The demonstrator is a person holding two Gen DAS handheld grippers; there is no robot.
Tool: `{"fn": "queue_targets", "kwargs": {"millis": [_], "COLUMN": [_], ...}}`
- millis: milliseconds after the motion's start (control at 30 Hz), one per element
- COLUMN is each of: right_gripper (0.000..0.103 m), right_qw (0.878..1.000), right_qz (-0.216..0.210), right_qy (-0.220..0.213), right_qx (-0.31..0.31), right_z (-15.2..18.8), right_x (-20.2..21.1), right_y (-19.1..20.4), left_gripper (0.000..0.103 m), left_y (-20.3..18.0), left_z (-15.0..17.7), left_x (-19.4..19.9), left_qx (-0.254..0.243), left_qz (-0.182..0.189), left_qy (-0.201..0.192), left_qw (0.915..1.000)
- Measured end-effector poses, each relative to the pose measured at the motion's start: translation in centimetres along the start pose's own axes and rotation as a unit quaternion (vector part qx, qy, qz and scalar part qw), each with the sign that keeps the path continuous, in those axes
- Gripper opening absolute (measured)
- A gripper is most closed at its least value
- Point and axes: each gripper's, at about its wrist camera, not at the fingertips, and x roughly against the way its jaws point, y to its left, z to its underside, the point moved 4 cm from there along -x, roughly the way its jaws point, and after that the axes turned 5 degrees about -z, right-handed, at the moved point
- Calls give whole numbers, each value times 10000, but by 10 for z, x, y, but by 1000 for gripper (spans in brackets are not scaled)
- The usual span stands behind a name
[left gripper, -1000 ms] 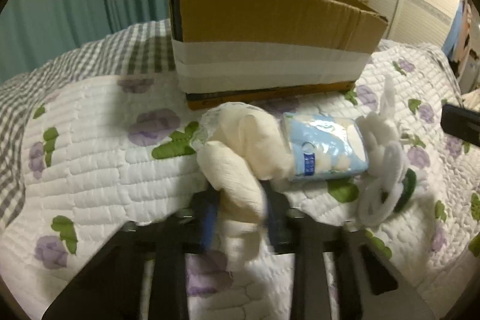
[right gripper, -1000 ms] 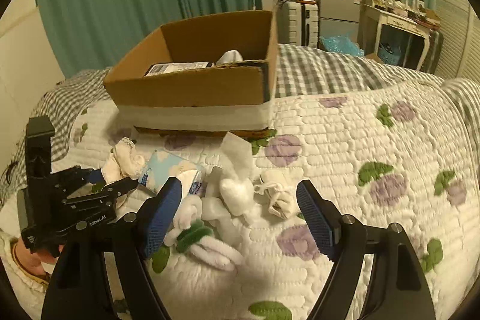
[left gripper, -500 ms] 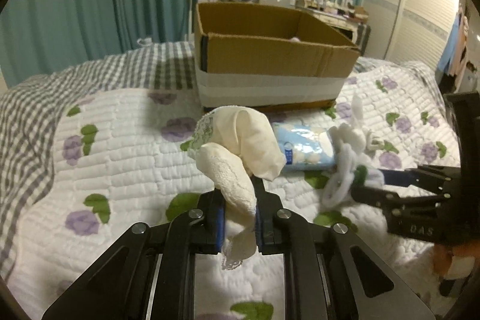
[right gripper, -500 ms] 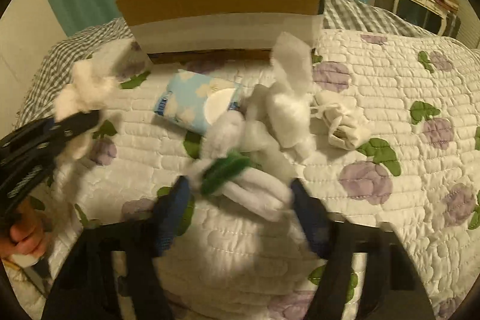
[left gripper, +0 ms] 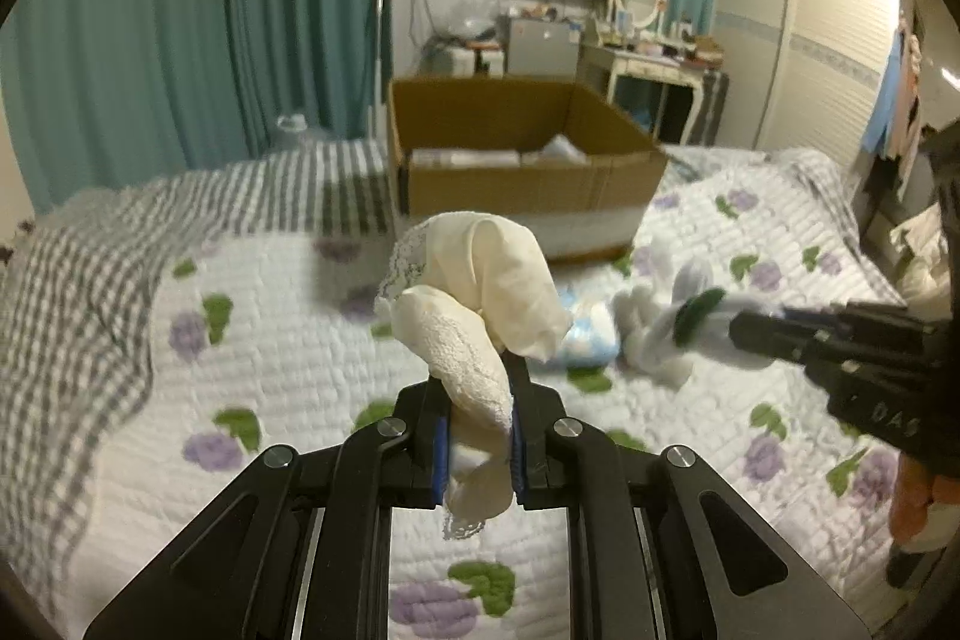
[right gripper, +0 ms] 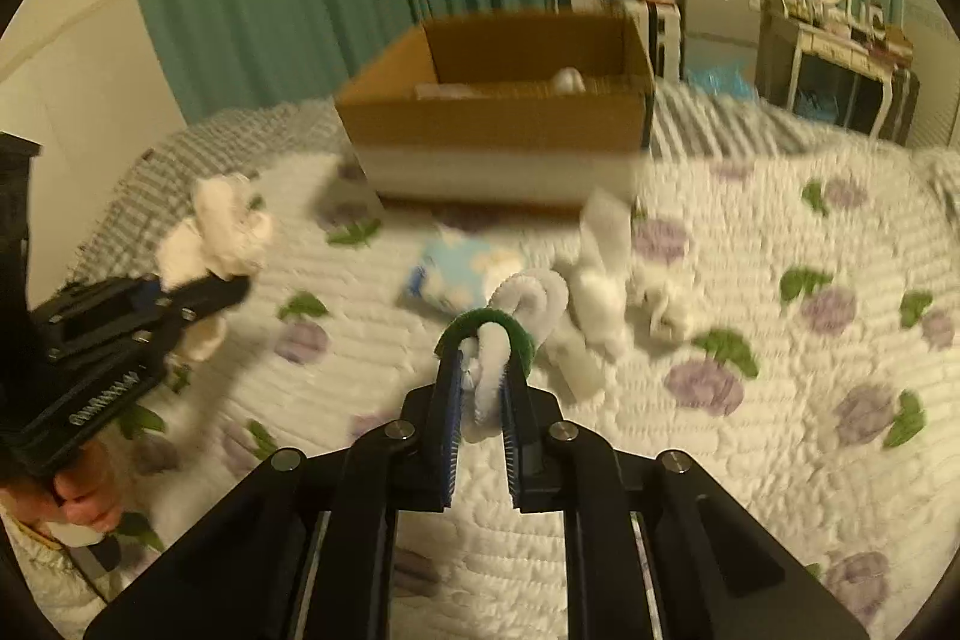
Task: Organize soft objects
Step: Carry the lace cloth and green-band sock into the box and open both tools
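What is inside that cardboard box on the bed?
Inside the cardboard box a flat pale packet and a rounded white soft item show above the rim. The near wall hides anything lower.

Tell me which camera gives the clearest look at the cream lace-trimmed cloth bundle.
The left wrist view. The cream cloth bundle fills the centre there, sharp, with its lace trim visible, pinched by the left gripper. In the right wrist view the bundle is small, blurred and far left, its lower part hidden behind that gripper.
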Motion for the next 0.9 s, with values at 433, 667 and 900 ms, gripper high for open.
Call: {"fn": "queue_targets", "kwargs": {"millis": [433,667,900], "right_gripper": [12,12,18], "right_qw": [9906,9914,9943], "right_qz": [-148,-321,-217], "right_qy": [-1248,-1222,-991], "right_qx": [549,330,317], "right_z": [-144,-199,-217], "right_x": [61,1,-65], "right_y": [8,-16,-45], "left_gripper": [19,47,83], "left_y": [-6,1,6], "left_z": [-125,-151,-146], "left_x": [-40,-119,-145], "left_qx": [-270,-301,-422], "left_qz": [137,-124,-429], "left_qy": [-582,-397,-653], "left_qw": [9978,9987,9960]}}
